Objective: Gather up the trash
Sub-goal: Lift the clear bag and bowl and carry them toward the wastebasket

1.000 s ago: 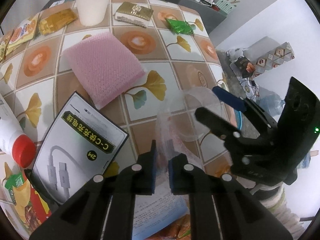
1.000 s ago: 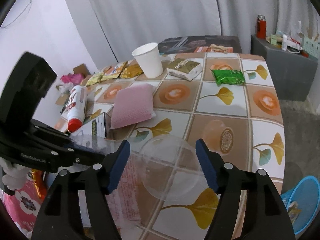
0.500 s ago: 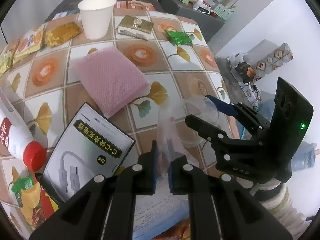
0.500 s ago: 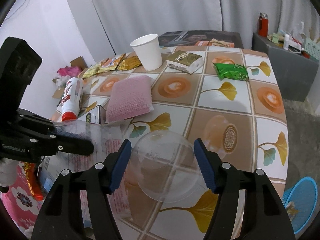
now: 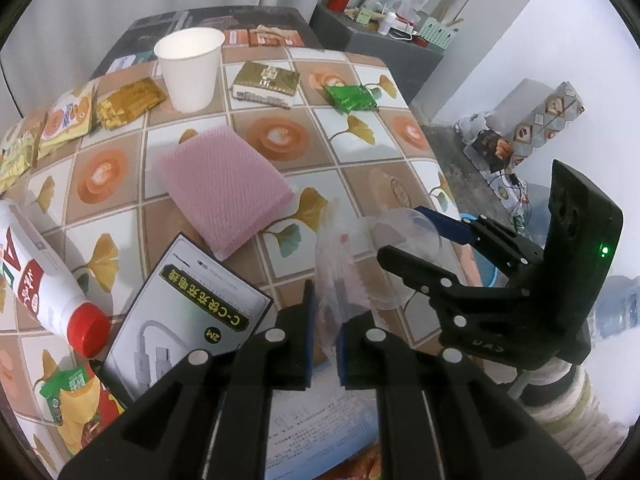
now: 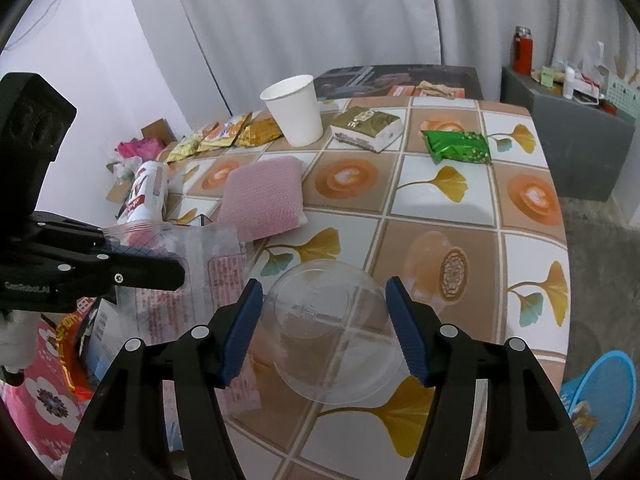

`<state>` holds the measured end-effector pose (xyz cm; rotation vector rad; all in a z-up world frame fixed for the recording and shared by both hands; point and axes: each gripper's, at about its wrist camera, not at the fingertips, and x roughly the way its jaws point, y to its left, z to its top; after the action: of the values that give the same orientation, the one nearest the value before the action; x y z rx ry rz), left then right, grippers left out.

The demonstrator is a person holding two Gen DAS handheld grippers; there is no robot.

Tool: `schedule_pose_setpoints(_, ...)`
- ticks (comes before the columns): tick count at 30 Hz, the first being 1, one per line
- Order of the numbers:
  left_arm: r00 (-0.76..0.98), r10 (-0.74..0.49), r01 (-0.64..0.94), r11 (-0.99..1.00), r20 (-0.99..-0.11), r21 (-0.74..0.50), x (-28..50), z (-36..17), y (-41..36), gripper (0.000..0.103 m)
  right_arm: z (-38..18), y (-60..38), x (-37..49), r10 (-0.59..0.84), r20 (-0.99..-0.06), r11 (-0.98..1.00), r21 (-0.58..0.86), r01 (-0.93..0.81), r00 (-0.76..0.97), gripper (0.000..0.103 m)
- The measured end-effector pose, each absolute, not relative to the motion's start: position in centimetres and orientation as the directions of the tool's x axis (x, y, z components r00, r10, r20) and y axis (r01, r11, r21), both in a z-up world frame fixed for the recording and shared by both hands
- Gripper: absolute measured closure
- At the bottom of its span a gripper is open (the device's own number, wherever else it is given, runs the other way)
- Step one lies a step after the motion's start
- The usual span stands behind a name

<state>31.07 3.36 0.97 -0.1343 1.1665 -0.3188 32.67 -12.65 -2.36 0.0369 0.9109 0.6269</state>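
right gripper (image 6: 324, 320) narrowed, pads around clear cup (image 6: 332, 336) | left gripper (image 5: 323, 322) pinches plastic bag (image 5: 340, 272)

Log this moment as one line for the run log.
left gripper: shut on clear bag | right gripper: jaws just closing around clear cup | trash basket: beside table

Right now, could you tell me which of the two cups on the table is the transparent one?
The clear plastic cup between the right gripper fingers; the paper cup is opaque white.

The desk (image 6: 528, 236) wears brown-and-white tiles with yellow ginkgo leaves; on it lie a pink sponge (image 5: 224, 188), a white paper cup (image 5: 188, 68) and a green wrapper (image 6: 458, 146).
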Motion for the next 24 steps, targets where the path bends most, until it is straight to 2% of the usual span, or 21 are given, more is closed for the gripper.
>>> schedule_pose_setpoints(13, 0.460, -0.272, 0.239, 0.955, -0.845, -0.177, 30.3, 3.8, 2.0, 0.095, -0.2, -16.0, 31.9, 0.559, -0.676, 0.819, 0.360, -0.446, 0.481, 0.044)
schedule_pose_setpoints(24, 0.525, -0.282, 0.303, 0.944, -0.803, -0.133, 29.6, 6.6, -0.7, 0.095, 3.2, -20.4, 29.9, 0.559, -0.614, 0.828, 0.388, -0.404, 0.557, 0.044)
